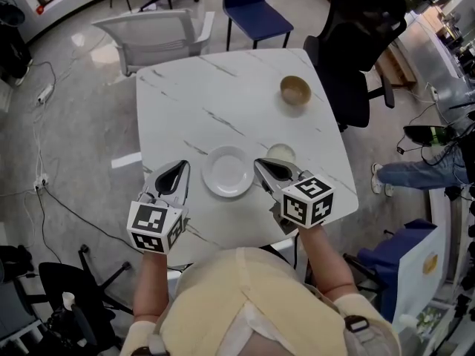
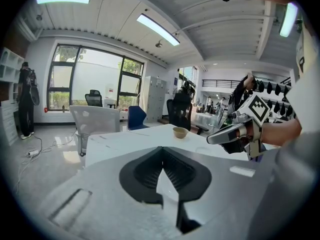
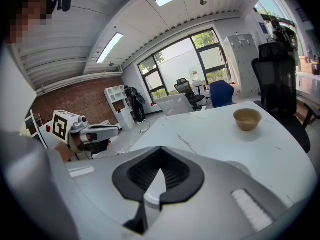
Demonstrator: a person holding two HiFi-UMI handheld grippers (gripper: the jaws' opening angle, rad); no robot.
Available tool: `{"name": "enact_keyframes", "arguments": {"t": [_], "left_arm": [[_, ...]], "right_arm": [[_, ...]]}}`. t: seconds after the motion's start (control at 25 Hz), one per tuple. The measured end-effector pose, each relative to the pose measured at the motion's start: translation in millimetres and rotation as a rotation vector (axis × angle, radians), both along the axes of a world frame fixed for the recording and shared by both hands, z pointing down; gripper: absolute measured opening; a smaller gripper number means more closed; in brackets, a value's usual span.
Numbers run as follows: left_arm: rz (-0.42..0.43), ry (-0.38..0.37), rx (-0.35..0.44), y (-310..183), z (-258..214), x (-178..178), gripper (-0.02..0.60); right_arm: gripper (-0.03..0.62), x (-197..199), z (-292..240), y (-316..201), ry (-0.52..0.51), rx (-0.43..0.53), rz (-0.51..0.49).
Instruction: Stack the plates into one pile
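A white plate (image 1: 228, 171) lies on the marble table (image 1: 200, 87) near its front edge. A smaller pale plate (image 1: 282, 153) sits just to its right, partly hidden behind my right gripper (image 1: 260, 165). A tan bowl (image 1: 295, 90) stands farther back on the right, and shows in both gripper views as the bowl (image 2: 180, 132) (image 3: 247, 119). My left gripper (image 1: 180, 169) hovers left of the white plate, my right gripper just right of it. Both are shut with nothing between the jaws, as the left gripper (image 2: 162, 166) and right gripper (image 3: 160, 166) show in their own views.
A white chair (image 1: 159, 32), a blue chair (image 1: 256, 6) and a black office chair (image 1: 356, 43) stand round the table's far side. A seated person's legs (image 1: 415, 173) are at the right. Cables (image 1: 41, 95) lie on the floor at the left.
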State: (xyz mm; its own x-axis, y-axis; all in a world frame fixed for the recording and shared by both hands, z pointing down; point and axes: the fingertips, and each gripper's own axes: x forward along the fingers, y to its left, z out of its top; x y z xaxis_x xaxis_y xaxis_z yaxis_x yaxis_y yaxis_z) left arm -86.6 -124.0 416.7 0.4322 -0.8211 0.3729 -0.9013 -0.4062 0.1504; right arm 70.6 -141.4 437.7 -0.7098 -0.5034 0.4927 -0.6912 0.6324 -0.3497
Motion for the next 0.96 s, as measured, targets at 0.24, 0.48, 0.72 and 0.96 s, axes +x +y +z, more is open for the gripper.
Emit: {"name": "enact_keyframes", "arguments": {"t": [0.24, 0.48, 0.72, 0.96], "left_arm": [[-0.001, 0.023, 0.0, -0.6, -1.1, -0.6, 0.003], [0.019, -0.004, -0.007, 0.0, 3.4, 2.5, 0.003], [0.032, -0.014, -0.021, -0.2, 9.2, 5.8, 0.003], [0.036, -0.004, -0.04, 3.2, 11.1, 5.1, 0.003]], "right_arm": [[0.002, -7.9, -1.7, -2.0, -0.017, 0.001, -0.009], [0.002, -11.3, -1.4, -2.1, -0.032, -0.006, -0.011], [0.002, -9.2, 0.0, -2.2, -0.048, -0.027, -0.006], [0.002, -15.1, 0.2, 1.7, -0.061, -0.026, -0.019]]}}
